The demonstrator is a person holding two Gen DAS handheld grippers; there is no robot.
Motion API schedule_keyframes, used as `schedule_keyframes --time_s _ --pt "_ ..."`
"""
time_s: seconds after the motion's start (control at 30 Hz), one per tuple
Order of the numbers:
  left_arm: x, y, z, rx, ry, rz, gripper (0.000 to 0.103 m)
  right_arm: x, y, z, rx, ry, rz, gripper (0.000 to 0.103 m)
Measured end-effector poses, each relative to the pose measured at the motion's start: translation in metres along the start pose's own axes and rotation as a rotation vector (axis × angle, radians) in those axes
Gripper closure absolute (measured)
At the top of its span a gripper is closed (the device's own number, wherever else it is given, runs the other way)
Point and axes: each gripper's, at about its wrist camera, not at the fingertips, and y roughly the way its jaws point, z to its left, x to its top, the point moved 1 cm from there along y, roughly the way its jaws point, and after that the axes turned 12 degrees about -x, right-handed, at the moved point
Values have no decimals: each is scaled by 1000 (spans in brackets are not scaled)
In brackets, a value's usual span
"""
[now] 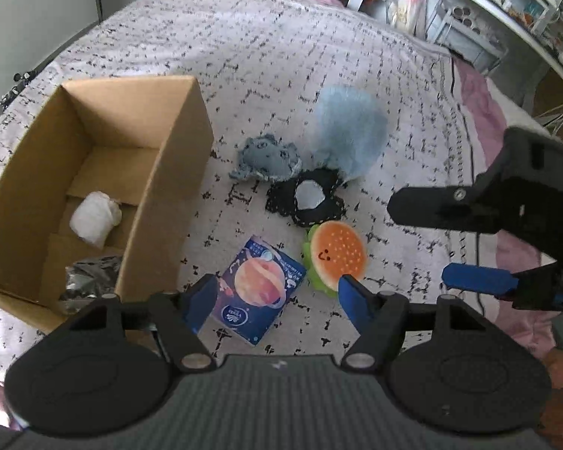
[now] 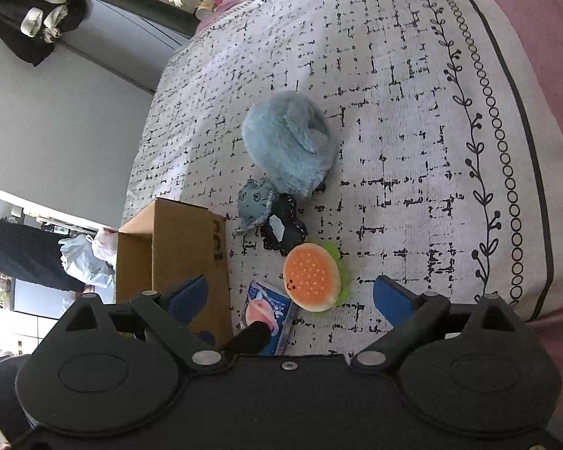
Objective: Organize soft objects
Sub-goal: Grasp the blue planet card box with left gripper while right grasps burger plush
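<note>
Cardboard box (image 1: 169,172): open-topped, on the patterned bedspread (image 1: 266,60), holding a white soft bundle (image 1: 95,218) and a dark crinkled item (image 1: 88,281).
Outside, just beside its wall: tissue pack (image 1: 257,288), burger plush (image 1: 336,257), black scrunchie (image 1: 306,197), denim scrunchie (image 1: 268,157), fluffy blue plush (image 1: 351,135), clustered and partly touching.
Left gripper (image 1: 277,296): jaws apart, empty, over the tissue pack.
Right gripper (image 2: 291,296): jaws apart, empty, nearest the burger plush.
Risks: pinching two neighbours together; grippers colliding; slick pack slipping.
</note>
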Motion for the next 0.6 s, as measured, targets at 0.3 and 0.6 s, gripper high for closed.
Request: schedule_keyframes --time_s 0.3,0.6 --pt "-2 34 -3 90 53 92 33 7 17 -8 2 40 36 8" --pt "2 58 -3 151 98 120 33 13 31 -10 -8 44 63 8"
